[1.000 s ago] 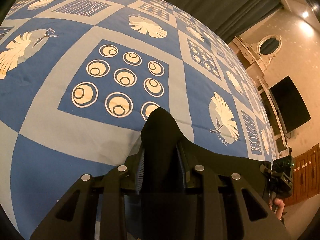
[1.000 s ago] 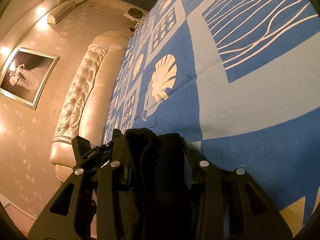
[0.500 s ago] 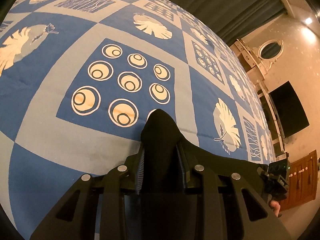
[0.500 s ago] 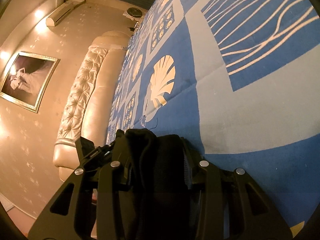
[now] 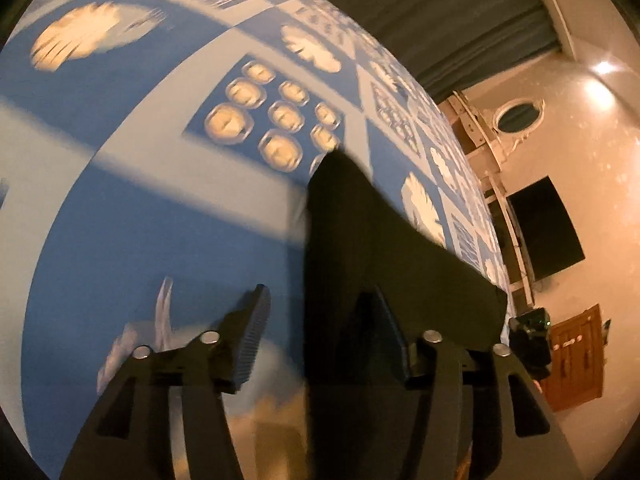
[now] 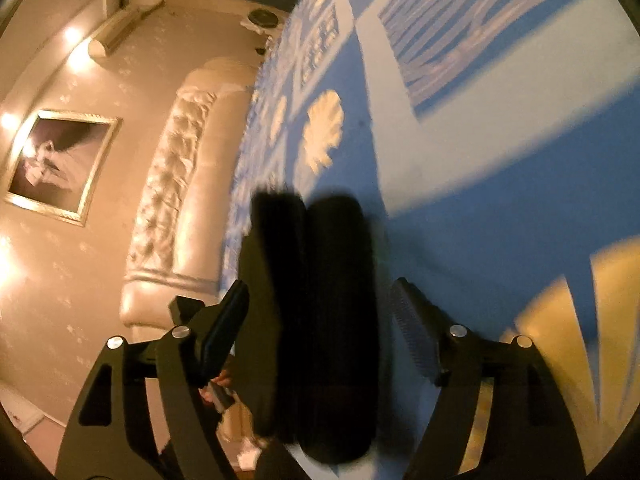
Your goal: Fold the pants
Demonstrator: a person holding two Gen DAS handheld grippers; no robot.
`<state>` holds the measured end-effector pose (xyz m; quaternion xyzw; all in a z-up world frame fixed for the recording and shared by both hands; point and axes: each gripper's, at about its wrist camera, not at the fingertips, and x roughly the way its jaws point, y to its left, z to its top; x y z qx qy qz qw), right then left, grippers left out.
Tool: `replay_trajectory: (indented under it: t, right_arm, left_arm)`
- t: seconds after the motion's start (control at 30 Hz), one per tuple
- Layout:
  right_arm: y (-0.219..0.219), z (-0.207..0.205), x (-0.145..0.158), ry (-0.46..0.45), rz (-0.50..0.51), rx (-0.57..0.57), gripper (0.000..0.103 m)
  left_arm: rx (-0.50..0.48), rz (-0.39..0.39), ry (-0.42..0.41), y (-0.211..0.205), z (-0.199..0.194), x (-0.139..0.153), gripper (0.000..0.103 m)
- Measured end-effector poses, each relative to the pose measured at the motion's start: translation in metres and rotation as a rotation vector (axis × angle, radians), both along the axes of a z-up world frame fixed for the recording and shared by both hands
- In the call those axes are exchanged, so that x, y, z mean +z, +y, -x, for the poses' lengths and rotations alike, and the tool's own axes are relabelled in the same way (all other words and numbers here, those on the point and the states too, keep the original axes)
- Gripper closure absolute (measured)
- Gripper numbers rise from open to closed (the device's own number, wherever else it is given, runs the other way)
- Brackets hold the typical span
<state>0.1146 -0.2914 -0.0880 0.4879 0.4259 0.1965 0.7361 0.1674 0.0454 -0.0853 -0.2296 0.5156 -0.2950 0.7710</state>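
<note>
The black pants (image 5: 360, 240) lie folded in a thick dark band on the blue patterned bed cover (image 5: 140, 220). My left gripper (image 5: 316, 292) straddles one end of them, its jaws opening: the left pad stands clear of the cloth, which lies against the right finger. In the right wrist view the other end of the pants (image 6: 332, 248) sits as a rounded bundle between the fingers of my right gripper (image 6: 320, 285). Those jaws are opening too, with a gap on each side. Both views are blurred by motion.
A padded cream headboard (image 6: 172, 200) and a framed picture (image 6: 56, 160) stand left of the bed cover (image 6: 480, 220). Dark curtains (image 5: 440, 20), an oval mirror (image 5: 520, 114), a black screen (image 5: 544, 228) and a wooden cabinet (image 5: 576, 356) line the far side.
Both grippers were shut on the pants and now have their jaws parted from the cloth. Both hands have drawn back a little, and the bed pattern has slid up the frames.
</note>
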Motion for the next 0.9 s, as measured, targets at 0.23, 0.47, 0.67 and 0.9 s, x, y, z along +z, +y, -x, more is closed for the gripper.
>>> replay_trajectory:
  t: [0.23, 0.47, 0.67, 0.9]
  right_arm:
    - [0.036, 0.032, 0.001, 0.02, -0.011, 0.11, 0.024]
    - [0.043, 0.044, -0.004, 0.045, -0.001, 0.086, 0.061]
    - [0.043, 0.051, 0.004, 0.031, -0.08, 0.06, 0.067]
    - [0.036, 0.048, -0.013, 0.058, -0.128, 0.056, 0.069]
  left_arm:
    - [-0.011, 0.026, 0.041, 0.006, 0.055, -0.002, 0.037]
    - [-0.057, -0.015, 0.007, -0.012, 0.072, -0.001, 0.036]
    - [-0.053, -0.03, 0.036, -0.018, 0.072, 0.003, 0.066]
    - [-0.043, -0.003, 0.04, -0.011, 0.072, -0.003, 0.07]
